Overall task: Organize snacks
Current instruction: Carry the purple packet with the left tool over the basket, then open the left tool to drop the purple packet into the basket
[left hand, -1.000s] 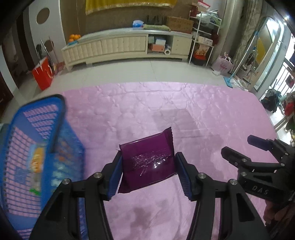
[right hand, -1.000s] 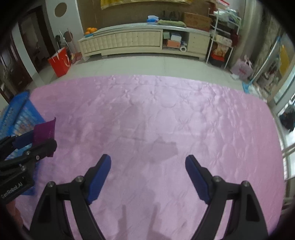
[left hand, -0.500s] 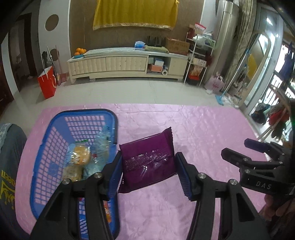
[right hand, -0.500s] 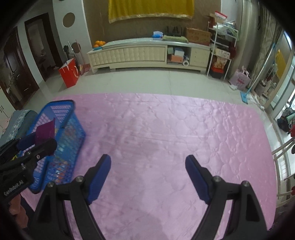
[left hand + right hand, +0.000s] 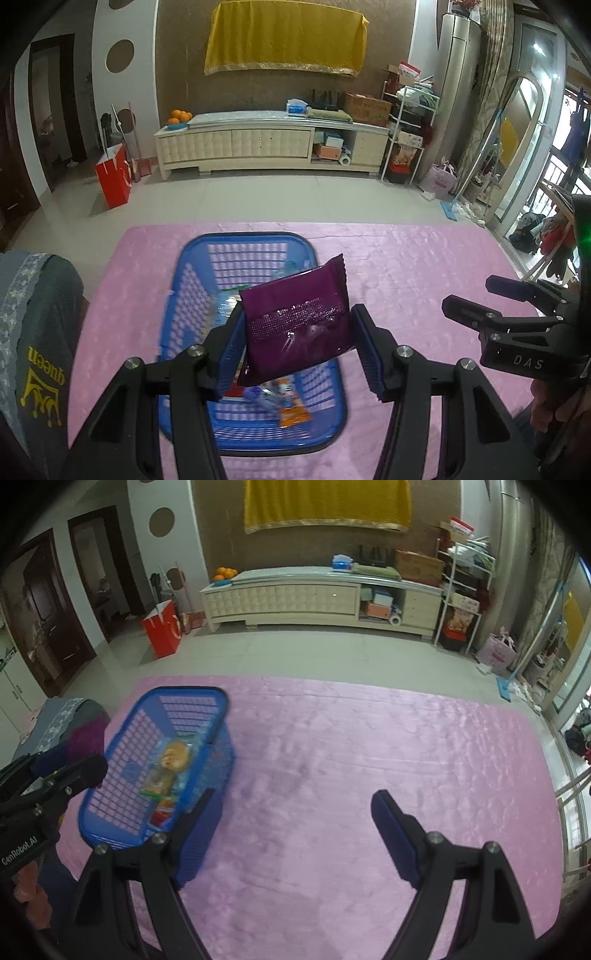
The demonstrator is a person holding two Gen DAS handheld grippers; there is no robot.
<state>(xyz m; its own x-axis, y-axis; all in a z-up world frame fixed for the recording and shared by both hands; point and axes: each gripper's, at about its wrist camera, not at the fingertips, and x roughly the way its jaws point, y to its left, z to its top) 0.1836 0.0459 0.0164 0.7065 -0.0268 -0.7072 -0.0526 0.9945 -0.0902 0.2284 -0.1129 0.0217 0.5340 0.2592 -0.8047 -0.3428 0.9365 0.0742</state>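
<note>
Snacks are the job here, and one of them, a purple packet (image 5: 299, 325), is pinched at its two side edges between the blue pads of the left gripper (image 5: 297, 350). The jaws stand partly closed on it, and the packet sits tilted, its crimped top corner up and to the right. A band of pale dotted print crosses its face, too fine to read.

Directly beneath the packet, in the left wrist view, lies the blue plastic basket (image 5: 192, 295) with latticed walls. Inside it are other snacks (image 5: 173, 760): a clear pack showing something round and golden, a green-edged pack, and red and orange wrappers near the close end. Their print cannot be made out.

The right gripper (image 5: 291, 834) has its jaws spread wide with nothing between them, only the pink quilted cloth (image 5: 369, 746) below. The basket stands on that cloth, toward its left side, just beside the right gripper's left finger.

Readable writing: "DAS" in white on the right gripper's black body as seen from the left wrist, and "CenRobot.AI" on the left gripper's body as seen from the right wrist. A grey garment (image 5: 40, 332) at the left edge bears "queen" in yellow letters with a yellow crown.

Beyond the cloth, a red paper bag (image 5: 112, 181) stands on the floor, and oranges (image 5: 179, 116) sit on a long cream cabinet (image 5: 236, 144).
</note>
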